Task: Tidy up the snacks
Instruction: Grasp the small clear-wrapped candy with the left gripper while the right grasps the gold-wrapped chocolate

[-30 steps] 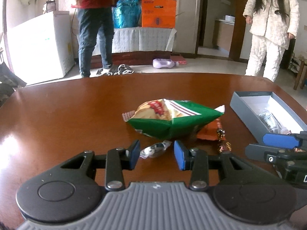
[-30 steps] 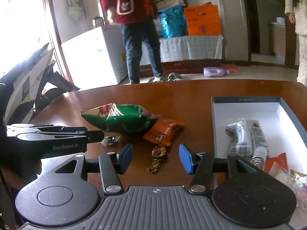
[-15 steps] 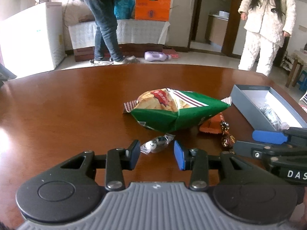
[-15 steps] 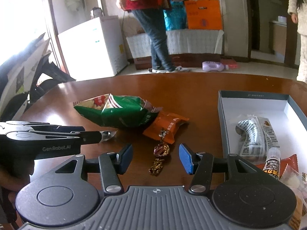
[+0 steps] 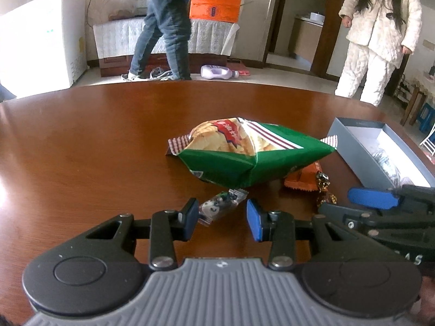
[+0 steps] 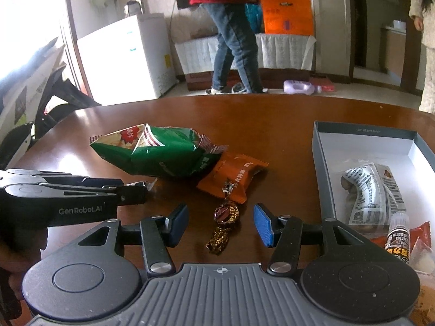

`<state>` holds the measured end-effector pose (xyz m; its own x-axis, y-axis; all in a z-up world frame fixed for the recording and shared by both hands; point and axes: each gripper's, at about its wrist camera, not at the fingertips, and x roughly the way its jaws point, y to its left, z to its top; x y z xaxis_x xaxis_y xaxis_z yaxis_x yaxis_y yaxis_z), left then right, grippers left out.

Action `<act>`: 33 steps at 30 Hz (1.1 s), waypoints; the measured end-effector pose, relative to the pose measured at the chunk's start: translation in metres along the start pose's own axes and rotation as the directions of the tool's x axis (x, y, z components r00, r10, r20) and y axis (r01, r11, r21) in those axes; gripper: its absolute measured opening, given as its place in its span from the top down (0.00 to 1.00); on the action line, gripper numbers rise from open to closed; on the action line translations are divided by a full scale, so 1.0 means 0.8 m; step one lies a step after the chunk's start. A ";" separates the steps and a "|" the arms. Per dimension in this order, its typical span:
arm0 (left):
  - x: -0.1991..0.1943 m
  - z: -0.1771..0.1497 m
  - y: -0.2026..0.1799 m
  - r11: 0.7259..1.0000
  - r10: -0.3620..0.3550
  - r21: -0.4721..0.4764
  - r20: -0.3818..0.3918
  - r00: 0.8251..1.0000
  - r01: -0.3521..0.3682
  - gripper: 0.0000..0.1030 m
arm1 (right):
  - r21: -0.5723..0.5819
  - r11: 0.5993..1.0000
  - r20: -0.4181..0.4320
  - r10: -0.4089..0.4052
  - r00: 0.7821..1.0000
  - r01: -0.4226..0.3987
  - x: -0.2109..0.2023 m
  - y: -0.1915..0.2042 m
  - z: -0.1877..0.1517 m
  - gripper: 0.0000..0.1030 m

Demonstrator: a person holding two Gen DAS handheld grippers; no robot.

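Now left tool (image 5: 220, 218) sits low-centre of its frame, jaws part-open, holding nothing; small clear-wrapped candy (image 5: 221, 206) lies on the brown worktop (image 5: 81, 149) between its pads, nearer the left pad, contact unclear. Right tool (image 6: 221, 225) likewise part-open and empty, gold-and-maroon foil candy (image 6: 224, 224) lying between its fingers, apart from both. Green chip bag (image 6: 160, 154) mid-frame, orange snack packet (image 6: 233, 176) tucked partly under its right end. Grey box (image 6: 323, 168) at right edge holds several wrapped snacks.
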<state>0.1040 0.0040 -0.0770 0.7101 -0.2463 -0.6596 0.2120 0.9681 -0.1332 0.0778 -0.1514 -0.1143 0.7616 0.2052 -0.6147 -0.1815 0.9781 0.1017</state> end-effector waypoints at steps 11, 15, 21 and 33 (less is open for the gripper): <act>0.013 0.003 -0.012 1.000 -0.031 0.003 -0.008 0.999 0.031 0.63 | -0.022 1.000 -0.018 -0.013 1.000 0.012 0.016 0.010 -0.002 0.50; 0.019 0.003 -0.017 1.000 -0.028 -0.005 -0.014 1.000 0.028 0.63 | -0.031 0.999 -0.027 -0.023 0.999 0.023 0.020 0.010 -0.004 0.53; 0.022 -0.002 -0.024 0.999 -0.027 0.022 -0.010 1.000 0.027 0.63 | -0.048 0.998 -0.026 -0.032 0.999 0.031 0.023 0.011 -0.004 0.61; 0.027 0.000 -0.031 0.999 -0.039 0.025 -0.021 0.999 0.040 0.77 | -0.061 0.998 -0.028 -0.034 0.999 0.033 0.021 0.010 -0.004 0.76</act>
<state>0.1139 -0.0255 -0.0881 0.6872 -0.2830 -0.6691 0.2565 0.9562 -0.1410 0.0871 -0.1398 -0.1266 0.7494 0.1704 -0.6398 -0.1945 0.9803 0.0333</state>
